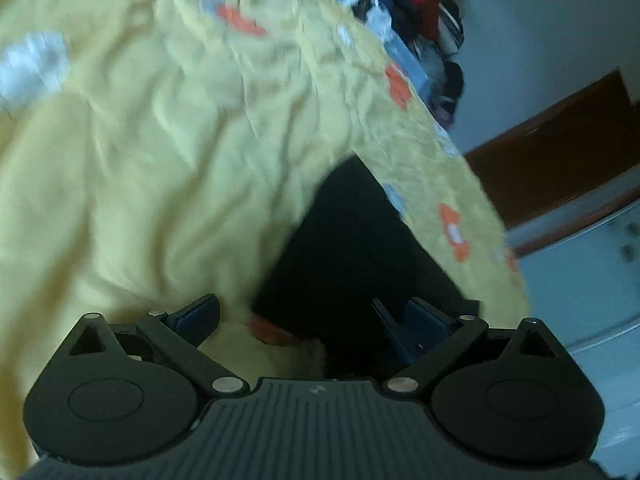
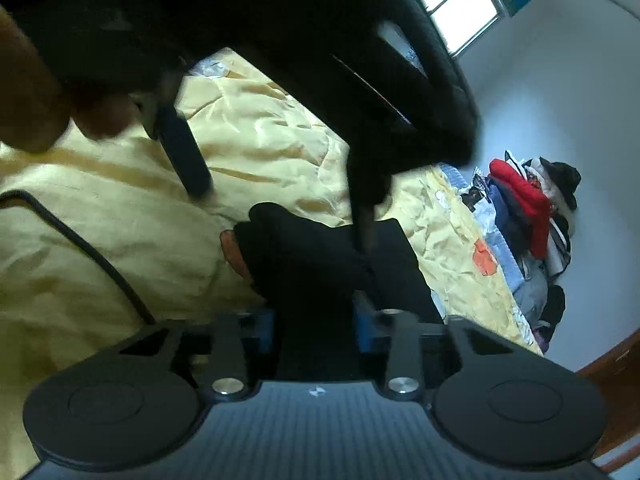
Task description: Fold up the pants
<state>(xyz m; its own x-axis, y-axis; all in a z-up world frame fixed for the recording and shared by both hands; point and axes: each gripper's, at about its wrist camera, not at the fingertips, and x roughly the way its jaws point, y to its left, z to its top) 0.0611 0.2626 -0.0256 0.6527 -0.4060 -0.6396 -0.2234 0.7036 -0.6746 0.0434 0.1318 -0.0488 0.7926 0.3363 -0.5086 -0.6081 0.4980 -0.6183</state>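
Note:
The black pants lie on a yellow quilt near the bed's edge. In the left wrist view my left gripper stands wide open just above the near end of the pants, with nothing between its fingers. In the right wrist view the pants lie in a folded bundle straight ahead. My right gripper is open, its blue pads on either side of the near end of the fabric without pinching it. The left gripper and the hand that holds it hang above at the upper left.
A pile of clothes with a red garment lies at the far end of the bed by the white wall. A brown wooden bed frame runs along the bed's edge. A black cable crosses the quilt at left. A window is above.

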